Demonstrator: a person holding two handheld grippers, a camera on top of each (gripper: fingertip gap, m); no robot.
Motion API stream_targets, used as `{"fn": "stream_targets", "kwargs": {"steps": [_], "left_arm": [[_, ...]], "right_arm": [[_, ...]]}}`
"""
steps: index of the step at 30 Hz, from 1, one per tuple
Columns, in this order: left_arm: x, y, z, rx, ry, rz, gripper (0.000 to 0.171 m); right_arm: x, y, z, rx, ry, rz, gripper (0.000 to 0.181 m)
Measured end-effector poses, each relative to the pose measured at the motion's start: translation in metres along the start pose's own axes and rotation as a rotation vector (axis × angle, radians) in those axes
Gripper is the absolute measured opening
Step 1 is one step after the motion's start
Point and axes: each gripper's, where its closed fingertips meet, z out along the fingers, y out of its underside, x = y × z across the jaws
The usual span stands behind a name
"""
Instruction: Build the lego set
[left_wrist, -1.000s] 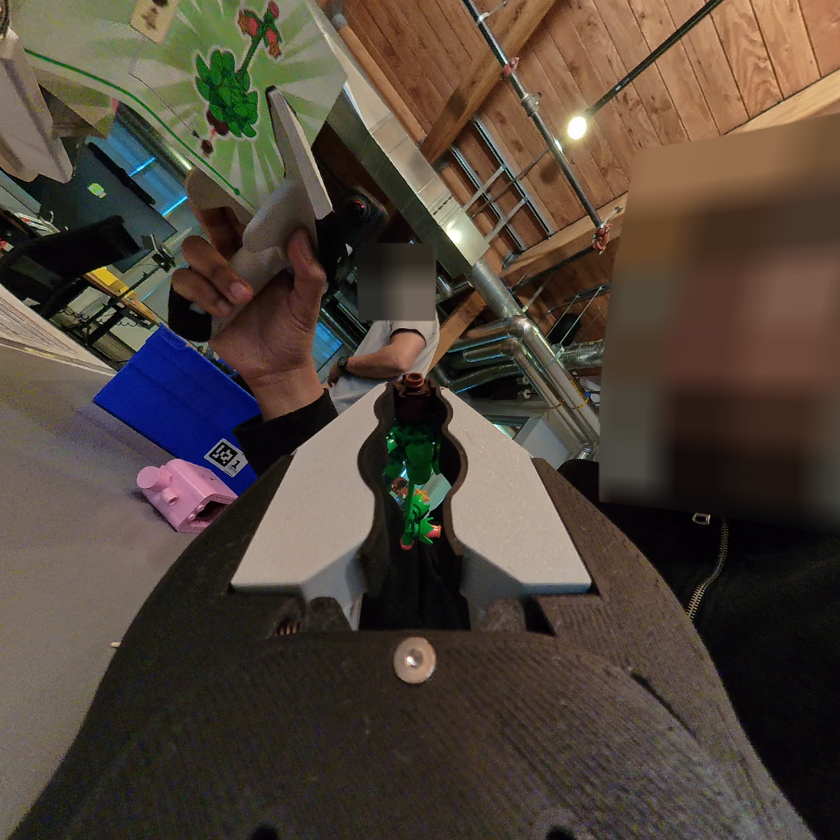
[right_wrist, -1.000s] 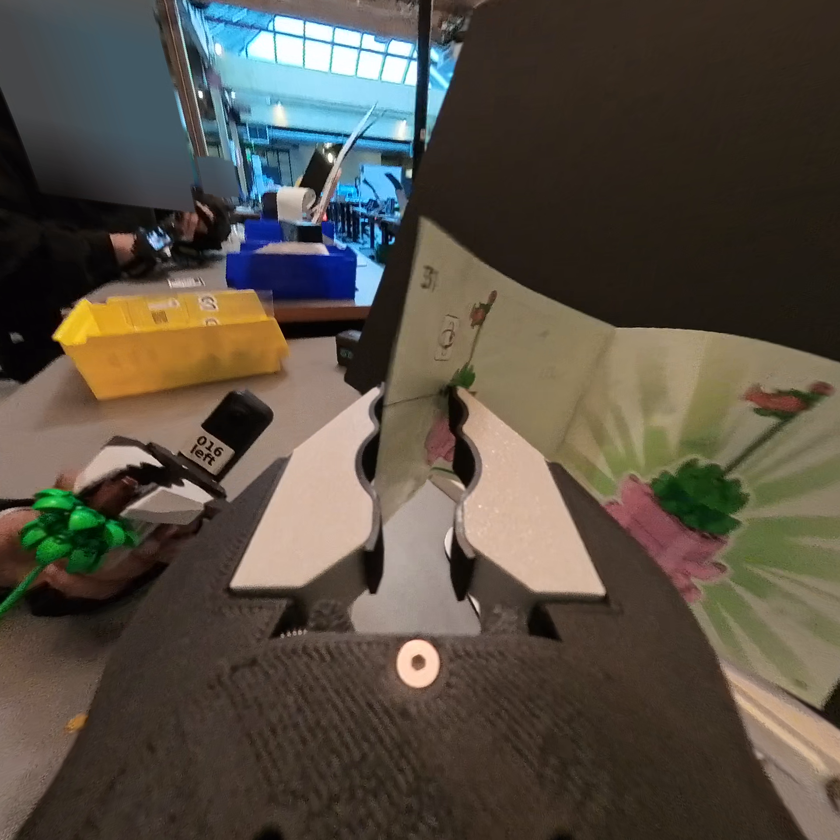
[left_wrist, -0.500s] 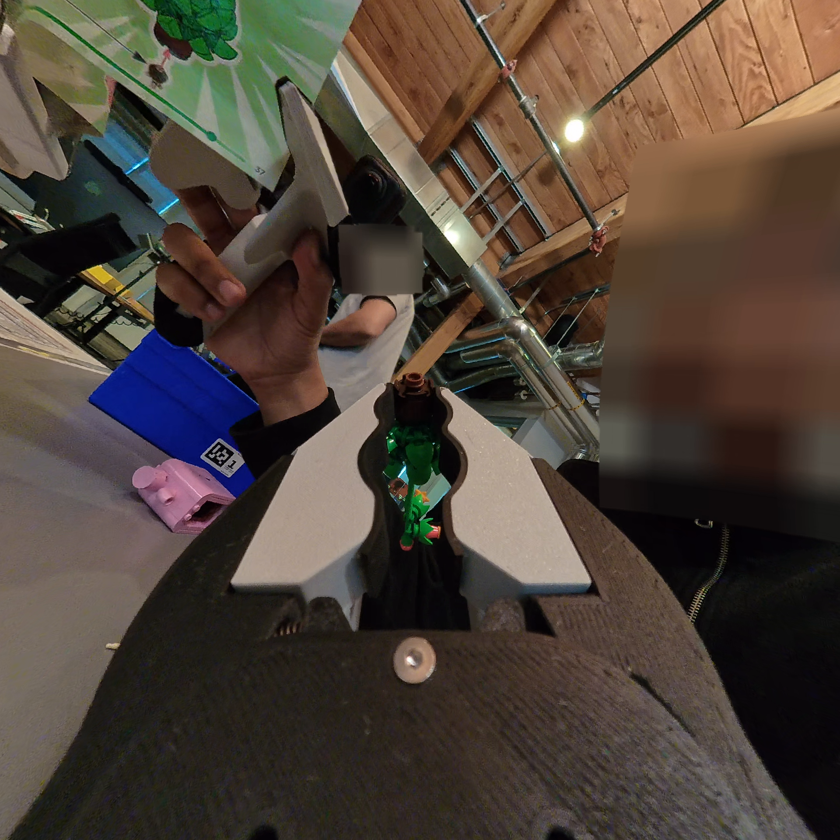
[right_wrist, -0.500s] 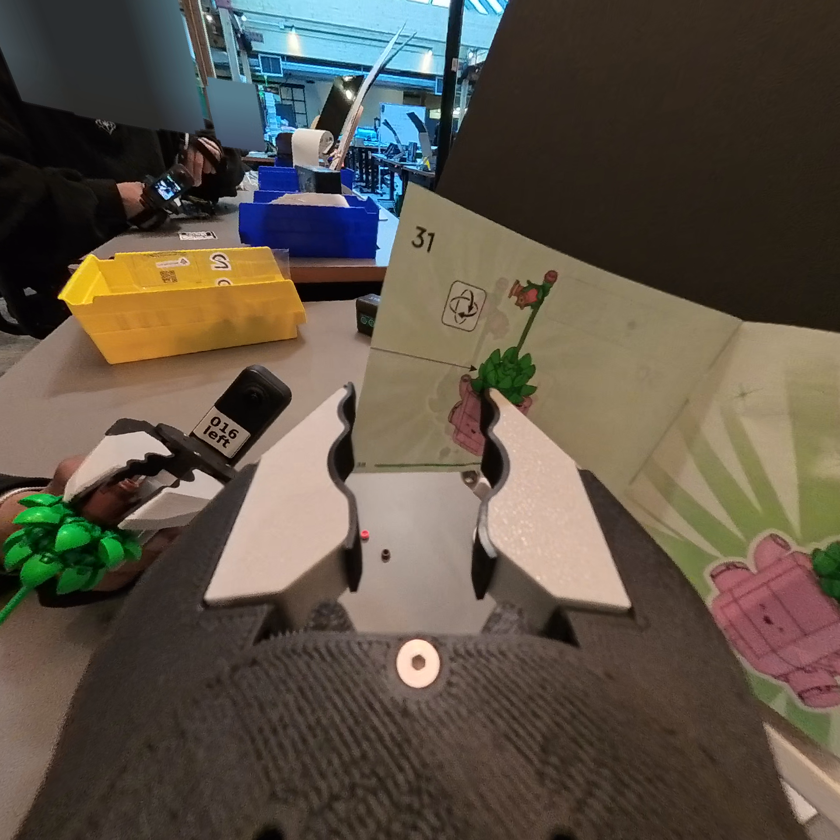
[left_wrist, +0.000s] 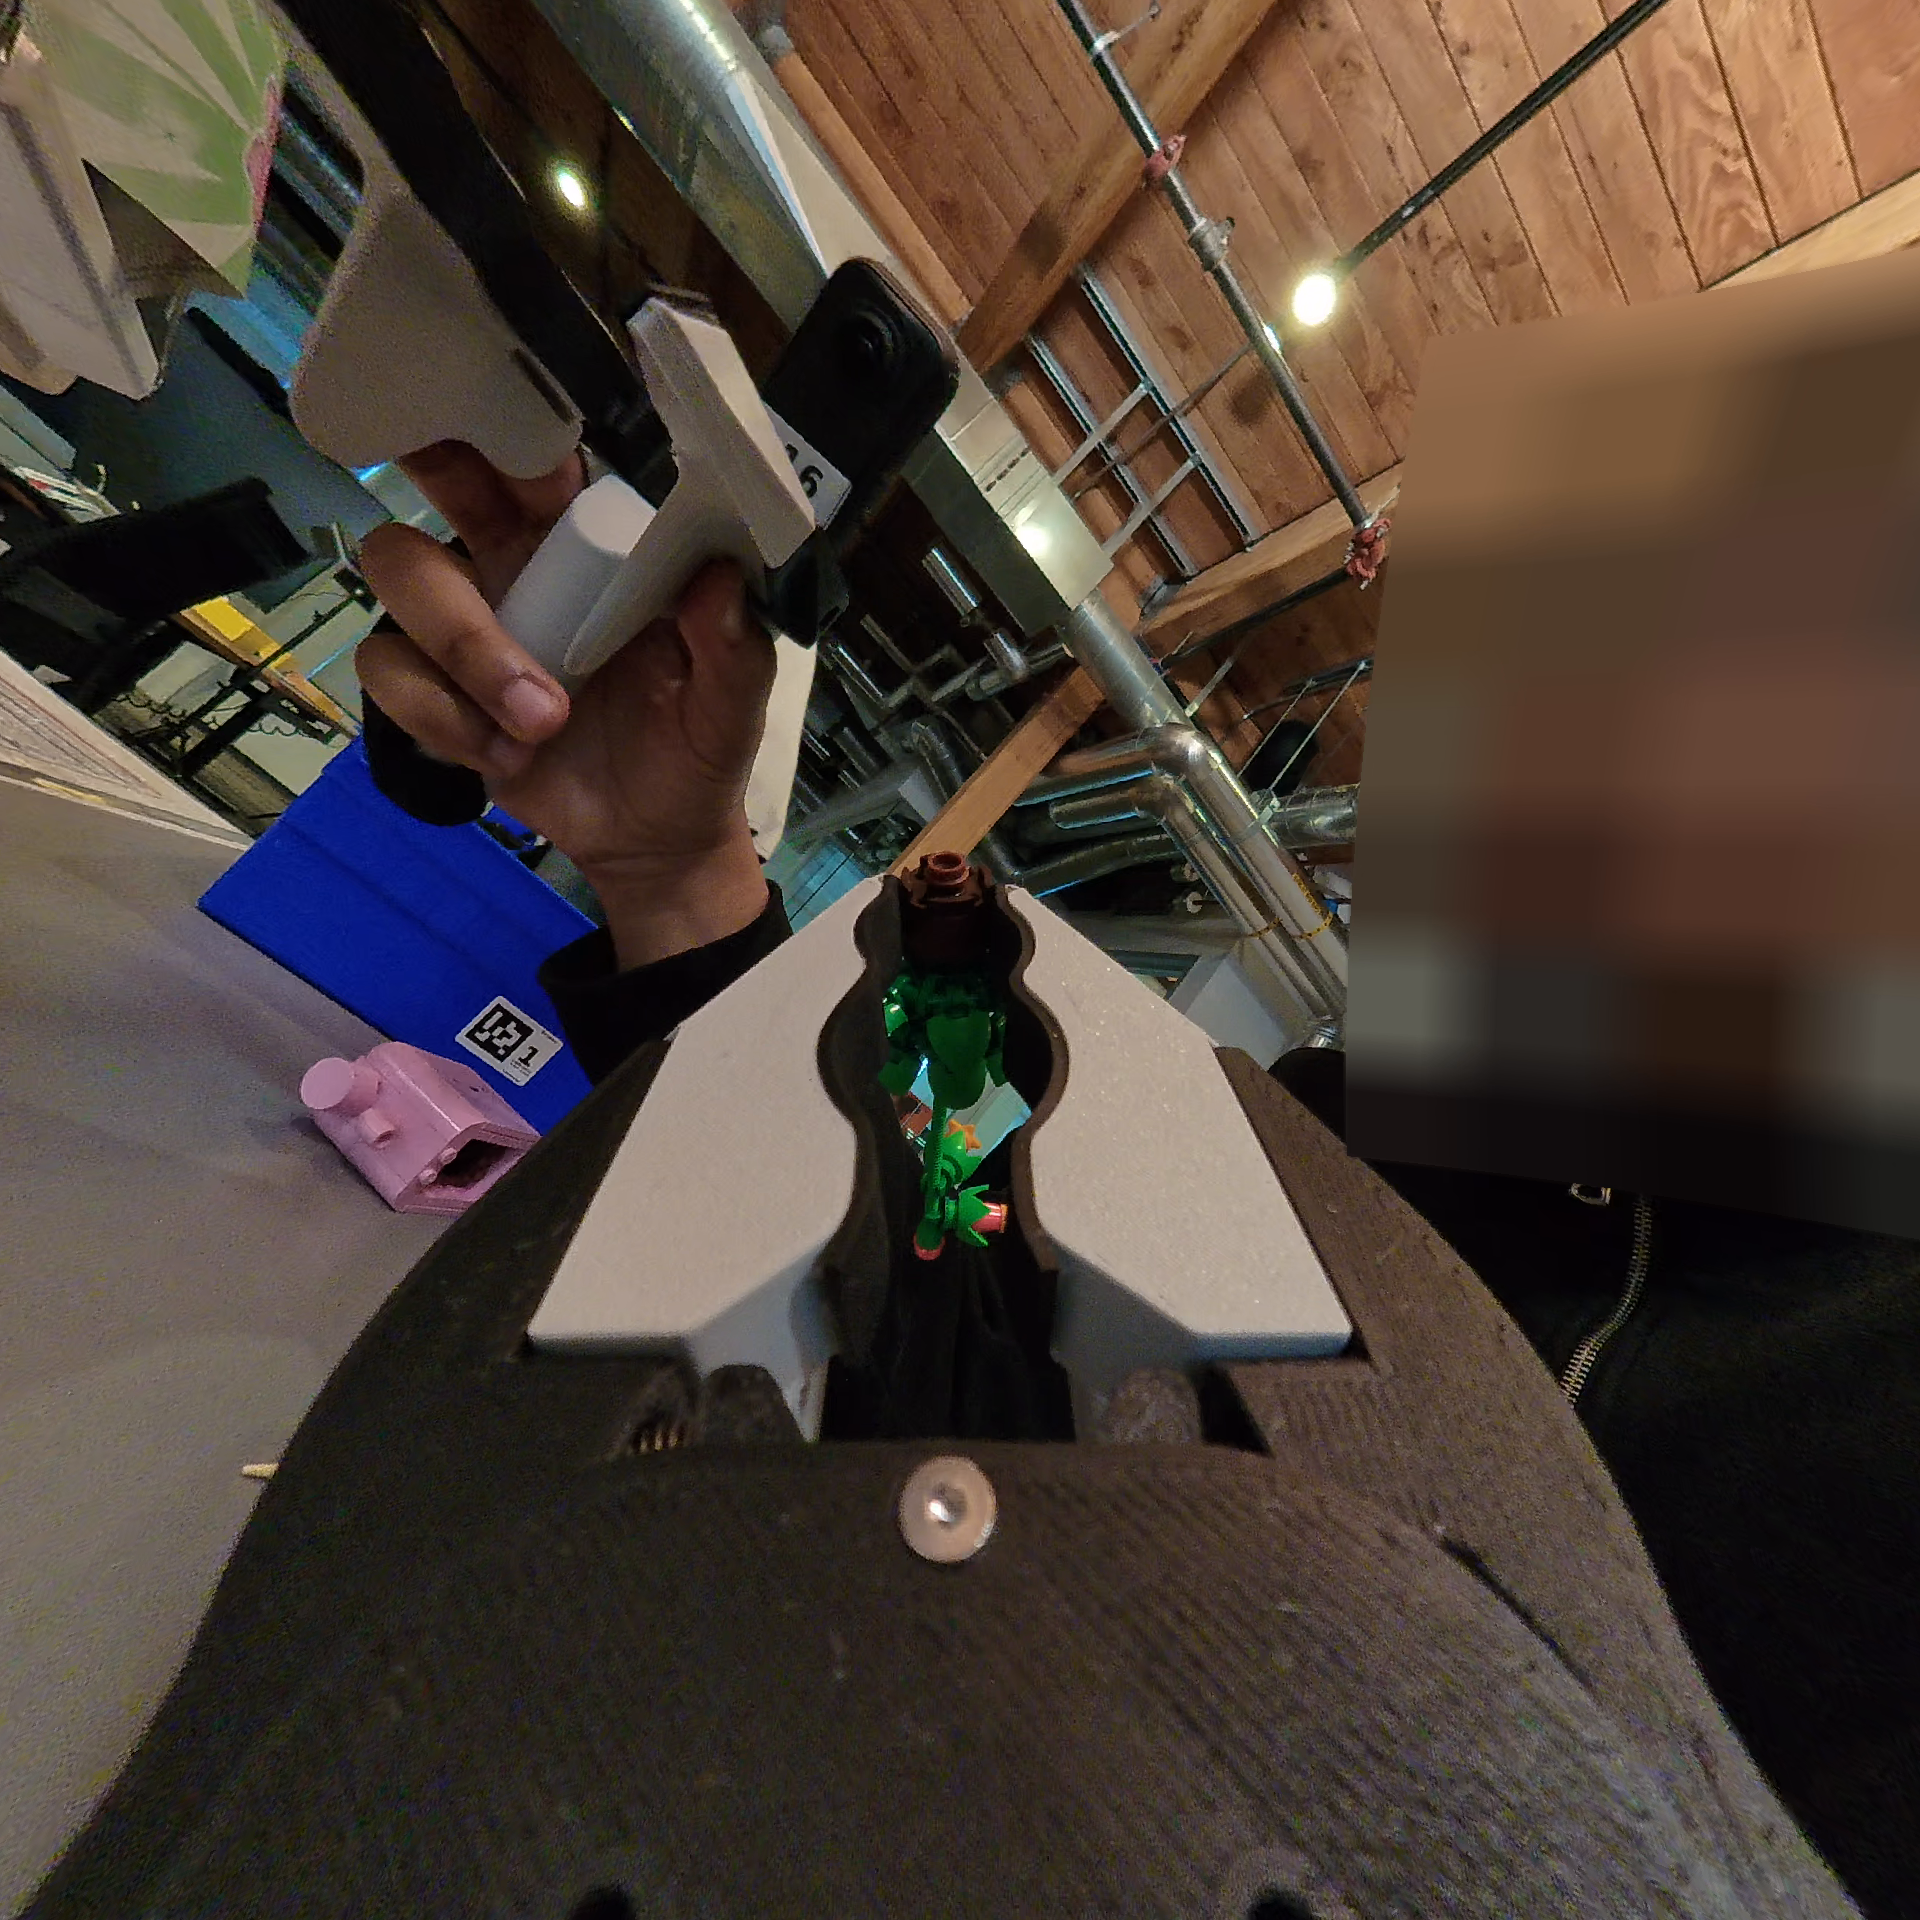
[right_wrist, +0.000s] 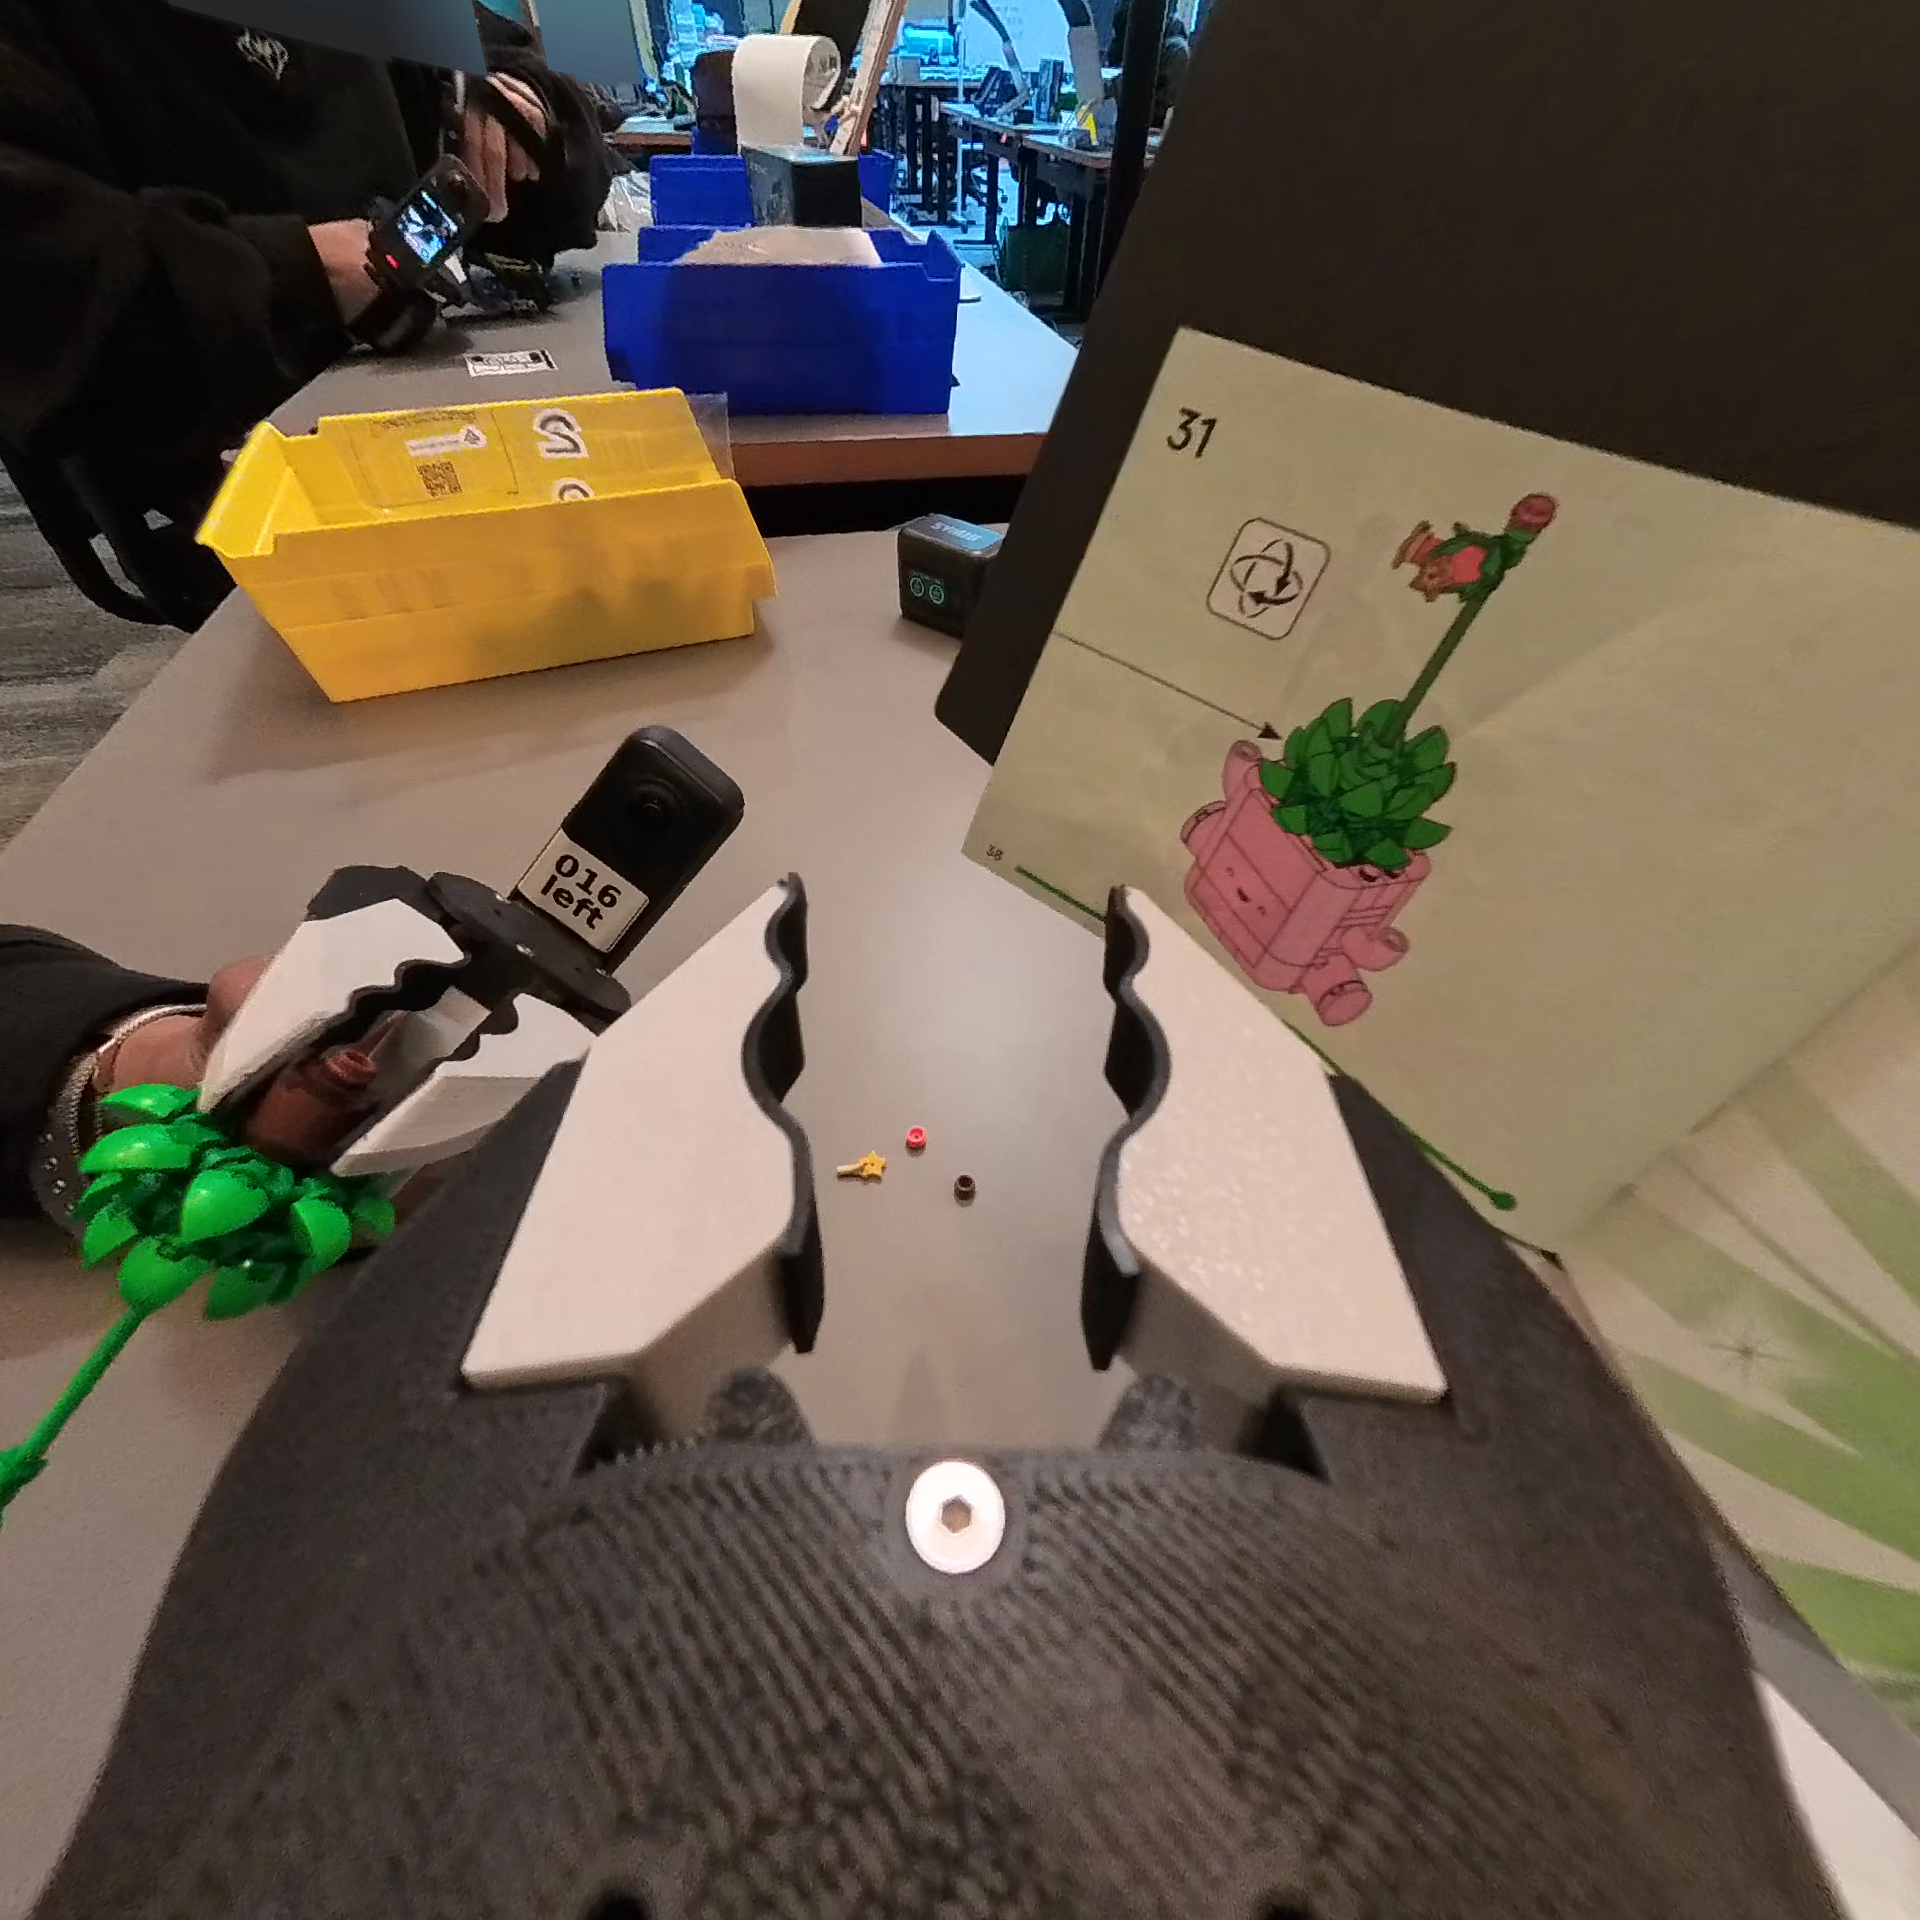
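Observation:
My left gripper (left_wrist: 943, 896) is shut on the brown base of a lego plant (left_wrist: 940, 1049) with green leaves and a thin stem, held tilted upward off the table. It also shows at the left of the right wrist view (right_wrist: 312, 1101), with the leaves (right_wrist: 208, 1216) below it. My right gripper (right_wrist: 951, 914) is open and empty above the grey table. Under it lie three tiny pieces: yellow (right_wrist: 862, 1166), red (right_wrist: 915, 1137) and brown (right_wrist: 965, 1188). A pink lego pot (left_wrist: 416, 1132) lies on the table to the left. An open instruction booklet (right_wrist: 1507, 810) stands at the right.
A yellow bin (right_wrist: 488, 561) and a blue bin (right_wrist: 779, 312) stand farther back, and a small black device (right_wrist: 945, 571) sits beside a black board (right_wrist: 1455, 260) behind the booklet. Another person's arms (right_wrist: 156, 260) are at the far left. A blue bin (left_wrist: 384, 925) stands behind the pot. The pink lego pot (left_wrist: 416, 1132) sits 20 cm or so from the ends of my left fingers.
My right gripper has let go of the booklet page, opened wide and moved to above the small loose pieces. The left gripper has kept still with the plant in it.

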Motion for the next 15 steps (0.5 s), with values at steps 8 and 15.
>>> {"fn": "stream_targets", "kwargs": {"steps": [8, 15], "left_arm": [[0.001, -0.001, -0.001, 0.008, 0.005, -0.003, 0.012], [0.001, -0.001, -0.001, 0.010, 0.009, -0.012, 0.012]], "right_arm": [[0.035, 0.000, -0.028, -0.024, 0.200, -0.036, 0.040], [0.072, -0.040, -0.086, 0.224, 0.418, 0.032, 0.031]]}}
